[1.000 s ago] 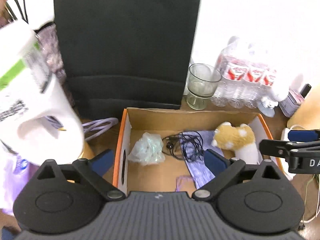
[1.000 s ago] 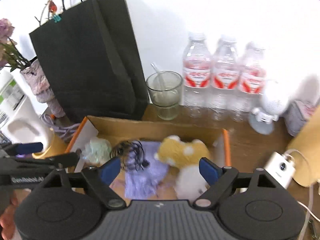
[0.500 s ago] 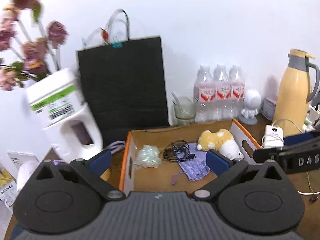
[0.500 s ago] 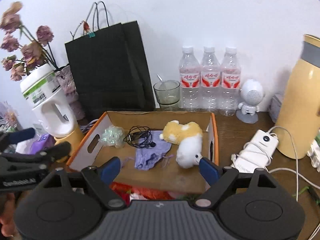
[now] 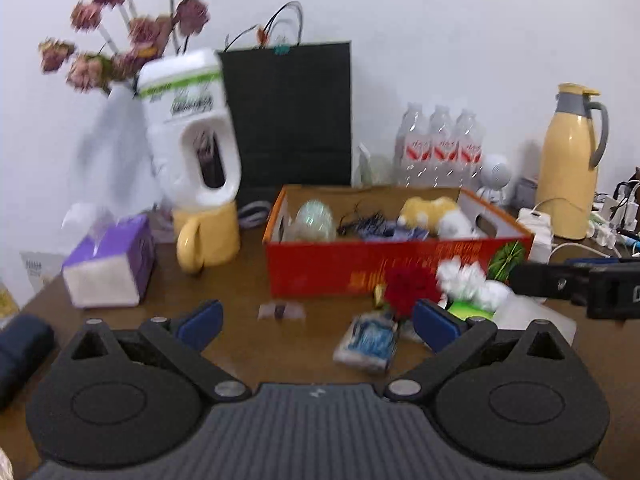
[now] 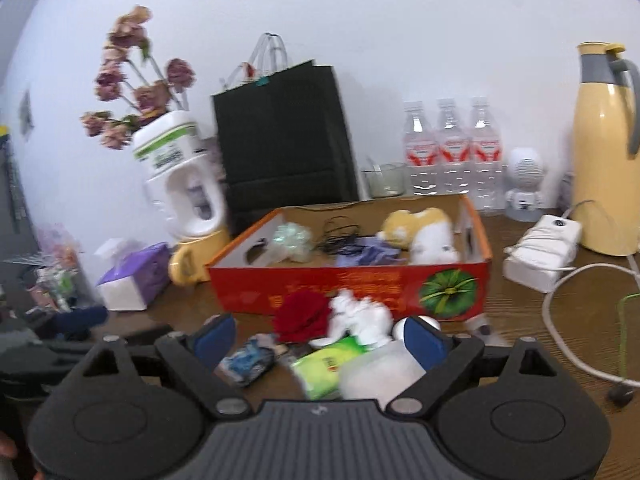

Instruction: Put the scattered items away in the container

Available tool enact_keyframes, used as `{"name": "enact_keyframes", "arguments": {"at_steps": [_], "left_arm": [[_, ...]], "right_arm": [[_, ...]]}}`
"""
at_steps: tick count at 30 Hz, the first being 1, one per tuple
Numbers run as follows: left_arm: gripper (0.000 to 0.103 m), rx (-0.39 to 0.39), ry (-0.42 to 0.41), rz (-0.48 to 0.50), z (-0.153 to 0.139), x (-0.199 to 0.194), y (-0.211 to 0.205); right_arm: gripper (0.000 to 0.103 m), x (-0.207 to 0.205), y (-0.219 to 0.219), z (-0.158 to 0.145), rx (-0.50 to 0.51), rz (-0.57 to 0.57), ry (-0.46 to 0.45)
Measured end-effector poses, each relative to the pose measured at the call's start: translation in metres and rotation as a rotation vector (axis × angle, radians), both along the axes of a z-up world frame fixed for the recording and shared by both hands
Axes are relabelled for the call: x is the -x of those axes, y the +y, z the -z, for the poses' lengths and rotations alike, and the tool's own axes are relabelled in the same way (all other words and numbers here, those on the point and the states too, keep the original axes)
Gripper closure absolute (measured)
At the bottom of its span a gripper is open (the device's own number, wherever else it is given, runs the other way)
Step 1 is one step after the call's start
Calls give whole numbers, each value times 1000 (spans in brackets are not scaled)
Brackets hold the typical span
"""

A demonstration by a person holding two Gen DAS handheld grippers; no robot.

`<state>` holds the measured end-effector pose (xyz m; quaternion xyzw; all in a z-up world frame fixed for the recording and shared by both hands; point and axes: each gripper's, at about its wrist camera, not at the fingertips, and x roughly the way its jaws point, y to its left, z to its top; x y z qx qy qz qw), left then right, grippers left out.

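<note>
Both tongs, left (image 5: 316, 320) and right (image 6: 318, 338), are hovering released and empty; the right's jaws have just been widening. Scattered items (image 6: 316, 318) are lying on the bench just before the red box (image 6: 360, 284); pick one cleanly, lifting clear of the near wall.

- The red cardboard box (image 6: 348, 284) sits open at mid-table, holding a plush toy (image 6: 420, 232), black cord (image 6: 340, 236), purple cloth (image 6: 368, 254) and a pale green wad (image 6: 294, 240).
- At its six o'clock lie a red flower (image 6: 302, 316), white flower (image 6: 360, 316), green packet (image 6: 328, 364) and blue packet (image 6: 246, 362).
</note>
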<state>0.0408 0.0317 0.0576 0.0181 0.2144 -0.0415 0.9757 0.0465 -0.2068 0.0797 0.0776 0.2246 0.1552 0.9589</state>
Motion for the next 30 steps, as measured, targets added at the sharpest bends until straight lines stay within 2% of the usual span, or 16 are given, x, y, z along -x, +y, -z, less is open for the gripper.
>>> {"name": "enact_keyframes", "arguments": {"at_steps": [3, 6, 13, 24, 30], "left_arm": [[0, 29, 11, -16, 7, 3, 5], [0, 36, 15, 8, 11, 1, 5], [0, -33, 24, 41, 30, -10, -7], [0, -34, 42, 39, 36, -27, -8], [0, -39, 50, 37, 38, -29, -3]], "right_arm": [[12, 0, 7, 9, 5, -31, -18], [12, -2, 13, 17, 47, -39, -12], [12, -2, 16, 32, 59, -49, 13], [11, -3, 22, 38, 78, -72, 40], [11, -2, 27, 39, 99, -94, 21]]}}
